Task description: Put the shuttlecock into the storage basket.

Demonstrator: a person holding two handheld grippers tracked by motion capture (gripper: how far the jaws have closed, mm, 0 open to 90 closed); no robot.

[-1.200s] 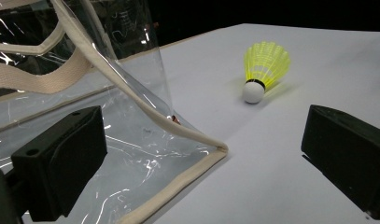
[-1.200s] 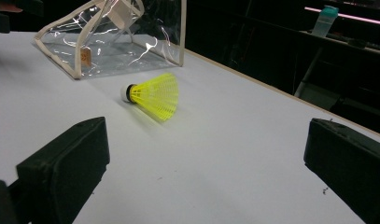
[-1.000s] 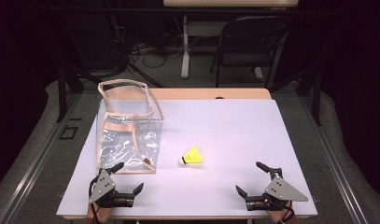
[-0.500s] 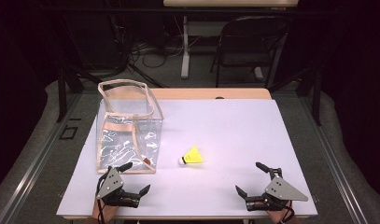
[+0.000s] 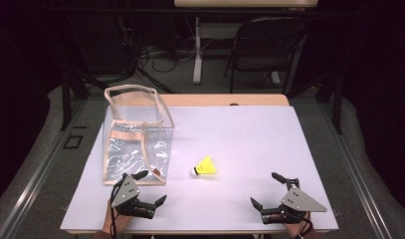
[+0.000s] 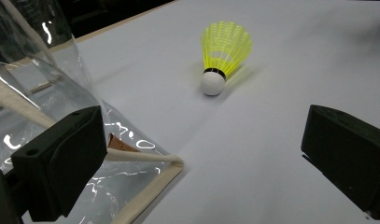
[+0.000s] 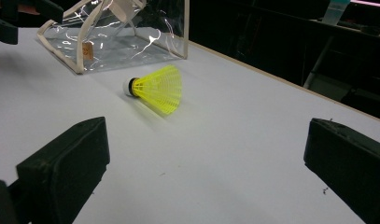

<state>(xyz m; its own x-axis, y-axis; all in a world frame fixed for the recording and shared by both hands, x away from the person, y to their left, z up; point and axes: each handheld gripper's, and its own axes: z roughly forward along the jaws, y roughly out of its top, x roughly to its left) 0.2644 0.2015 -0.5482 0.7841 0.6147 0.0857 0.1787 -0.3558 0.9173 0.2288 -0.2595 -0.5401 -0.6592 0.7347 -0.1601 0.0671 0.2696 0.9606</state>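
Observation:
A yellow shuttlecock (image 5: 205,168) with a white cork lies on its side on the white tabletop (image 5: 240,134), just right of a clear plastic bag with beige trim (image 5: 135,134) that stands upright. My left gripper (image 5: 151,187) is open at the bag's near right corner, one fingertip touching or almost touching the trim. In the left gripper view the shuttlecock (image 6: 222,51) lies ahead of the left gripper (image 6: 204,158), and the bag (image 6: 38,93) is at its left. My right gripper (image 5: 263,188) is open near the front edge, facing the shuttlecock (image 7: 155,88) and the bag (image 7: 117,37).
A small orange tag (image 5: 156,173) hangs at the bag's near corner. The table's front edge (image 5: 200,231) runs just below both grippers. Beyond the far wooden edge (image 5: 225,99) stand a black chair (image 5: 264,45) and a table leg with cables on the floor.
My left gripper has shifted right and a little forward, up to the bag's near corner. The right gripper, the shuttlecock and the bag have stayed put.

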